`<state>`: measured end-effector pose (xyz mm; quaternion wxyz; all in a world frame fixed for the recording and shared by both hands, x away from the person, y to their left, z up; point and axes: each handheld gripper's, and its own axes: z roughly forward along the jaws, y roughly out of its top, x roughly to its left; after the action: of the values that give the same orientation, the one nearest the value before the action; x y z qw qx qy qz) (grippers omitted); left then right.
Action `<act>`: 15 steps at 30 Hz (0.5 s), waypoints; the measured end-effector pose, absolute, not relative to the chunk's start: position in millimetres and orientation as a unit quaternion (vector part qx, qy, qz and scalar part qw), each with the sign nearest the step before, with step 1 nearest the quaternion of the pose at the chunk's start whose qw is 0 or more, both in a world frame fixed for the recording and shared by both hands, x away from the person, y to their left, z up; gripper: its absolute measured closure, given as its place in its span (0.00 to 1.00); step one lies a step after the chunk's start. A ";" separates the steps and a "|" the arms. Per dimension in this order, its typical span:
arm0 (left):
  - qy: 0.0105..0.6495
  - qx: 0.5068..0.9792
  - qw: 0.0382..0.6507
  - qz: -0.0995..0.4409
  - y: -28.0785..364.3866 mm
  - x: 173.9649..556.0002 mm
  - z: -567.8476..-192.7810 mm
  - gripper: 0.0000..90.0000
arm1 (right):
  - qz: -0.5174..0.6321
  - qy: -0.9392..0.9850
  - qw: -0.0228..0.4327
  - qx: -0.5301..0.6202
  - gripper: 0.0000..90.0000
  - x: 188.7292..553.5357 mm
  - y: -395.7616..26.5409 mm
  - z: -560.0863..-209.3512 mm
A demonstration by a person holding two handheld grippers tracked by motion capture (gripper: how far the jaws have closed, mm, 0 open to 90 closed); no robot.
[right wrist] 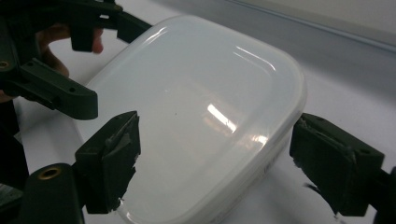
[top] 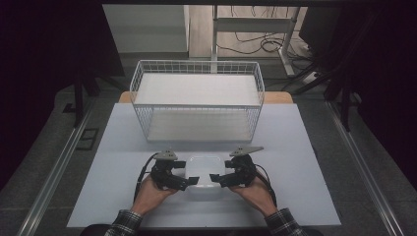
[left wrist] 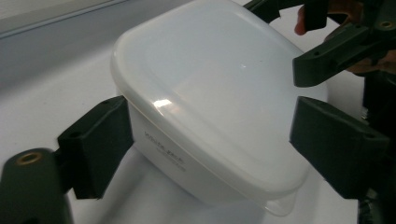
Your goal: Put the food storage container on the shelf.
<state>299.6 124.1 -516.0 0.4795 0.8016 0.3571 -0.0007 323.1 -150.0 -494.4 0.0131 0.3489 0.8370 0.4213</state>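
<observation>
White lidded container (top: pixel 203 174) on the table's (top: pixel 295 196) near edge, before the wire basket (top: pixel 196 98); left gripper (left wrist: pixel 205 135) and right gripper (right wrist: pixel 215 158) straddle its ends, jaws spread, not visibly gripping; side lettering (left wrist: pixel 163 149) too blurred to read.

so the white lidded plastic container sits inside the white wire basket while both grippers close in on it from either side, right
Not quite. The white lidded plastic container sits on the pale table, in front of the white wire basket, not inside it; the high view shows this. The rest holds: the left gripper and the right gripper flank it from either side.
</observation>
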 end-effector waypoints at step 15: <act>0.419 0.759 0.498 -0.007 141.0 274.6 -501.5 0.72 | 0.442 0.800 -0.007 0.407 0.74 306.9 -174.6 -479.1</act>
<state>274.6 141.0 -501.5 0.4975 0.7593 0.4195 -0.0072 306.9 -174.6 -479.1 -0.0070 0.4065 0.7996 0.4419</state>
